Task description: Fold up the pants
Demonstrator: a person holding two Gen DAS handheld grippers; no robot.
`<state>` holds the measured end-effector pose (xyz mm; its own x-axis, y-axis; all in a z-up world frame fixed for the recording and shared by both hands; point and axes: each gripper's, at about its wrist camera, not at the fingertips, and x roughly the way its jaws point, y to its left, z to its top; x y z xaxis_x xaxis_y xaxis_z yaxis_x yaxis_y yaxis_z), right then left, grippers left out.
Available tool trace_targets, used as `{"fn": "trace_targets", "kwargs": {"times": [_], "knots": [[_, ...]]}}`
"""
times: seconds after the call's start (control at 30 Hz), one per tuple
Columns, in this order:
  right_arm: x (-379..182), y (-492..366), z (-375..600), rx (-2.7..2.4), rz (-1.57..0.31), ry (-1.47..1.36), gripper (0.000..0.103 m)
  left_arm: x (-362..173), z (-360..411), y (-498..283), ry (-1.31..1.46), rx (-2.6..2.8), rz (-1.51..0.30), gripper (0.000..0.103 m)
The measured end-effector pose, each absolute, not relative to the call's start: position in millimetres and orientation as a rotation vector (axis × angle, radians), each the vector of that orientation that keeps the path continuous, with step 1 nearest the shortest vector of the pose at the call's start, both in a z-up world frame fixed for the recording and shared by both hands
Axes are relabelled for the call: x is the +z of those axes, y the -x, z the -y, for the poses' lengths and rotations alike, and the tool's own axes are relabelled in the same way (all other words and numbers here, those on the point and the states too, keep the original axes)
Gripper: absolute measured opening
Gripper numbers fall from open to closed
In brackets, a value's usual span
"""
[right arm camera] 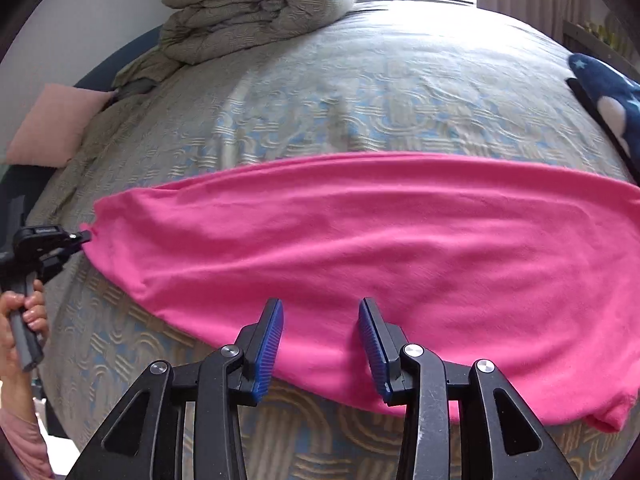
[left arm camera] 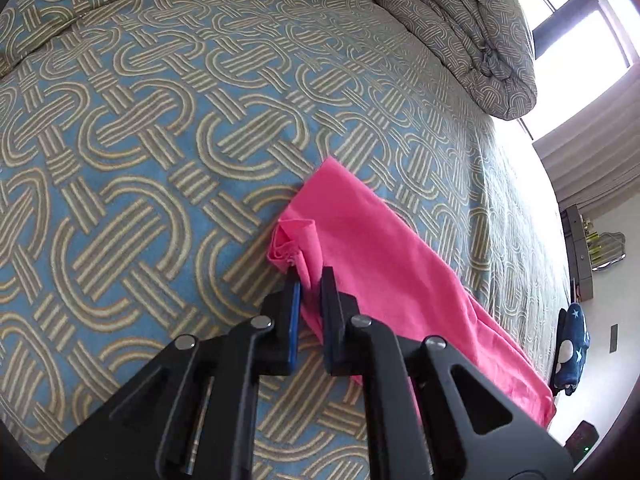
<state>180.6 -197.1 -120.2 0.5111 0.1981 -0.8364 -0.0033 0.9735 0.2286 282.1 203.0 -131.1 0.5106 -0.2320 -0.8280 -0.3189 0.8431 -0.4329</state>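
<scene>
Bright pink pants (right arm camera: 360,240) lie stretched flat across the patterned bed cover (right arm camera: 340,92), folded lengthwise. In the left wrist view the pants (left arm camera: 384,260) run from a bunched end toward the bed's right edge. My left gripper (left arm camera: 310,280) is shut on that bunched end; it also shows in the right wrist view (right arm camera: 82,236), pinching the pants' left tip. My right gripper (right arm camera: 320,312) is open, its blue pads (right arm camera: 272,340) hovering over the near edge of the pants at mid-length, holding nothing.
A folded quilt (right arm camera: 248,4) lies at the head of the bed. A pink pillow (right arm camera: 56,128) sits at the far left. A navy star-print cloth (right arm camera: 608,96) hangs at the bed's right edge, also seen in the left wrist view (left arm camera: 572,352). A bright window (left arm camera: 580,20) is beyond.
</scene>
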Motion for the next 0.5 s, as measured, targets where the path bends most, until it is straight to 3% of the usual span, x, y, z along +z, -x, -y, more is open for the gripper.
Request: {"fn": "trace_targets", "kwargs": {"times": [0.17, 0.37, 0.4, 0.43, 0.47, 0.5], "knots": [[-104.5, -233.1, 140.9, 0.341, -0.966, -0.173, 0.04, -127.8, -202.1, -280.2, 0.577, 0.065, -1.045, 0.01], [-128.7, -280.7, 66.8, 0.567, -1.079, -0.116, 0.033, -131.9, -203.0, -277.9, 0.572, 0.06, -1.052, 0.01], [-137.6, -287.5, 54.6, 0.565, -1.106, -0.076, 0.027, -133.1, -202.9, -278.1, 0.574, 0.059, -1.054, 0.01], [-148.5, -297.1, 45.7, 0.529, -1.128, -0.036, 0.01, -134.0, -202.9, -278.2, 0.575, 0.056, -1.056, 0.01], [-158.2, -309.1, 41.7, 0.475, -1.121, 0.0, 0.001, -134.6, -203.0, -278.3, 0.578, 0.055, -1.059, 0.01], [-160.7, -321.3, 42.2, 0.454, -1.079, -0.006, 0.0, -134.6, -203.3, -278.1, 0.582, 0.053, -1.057, 0.01]]}}
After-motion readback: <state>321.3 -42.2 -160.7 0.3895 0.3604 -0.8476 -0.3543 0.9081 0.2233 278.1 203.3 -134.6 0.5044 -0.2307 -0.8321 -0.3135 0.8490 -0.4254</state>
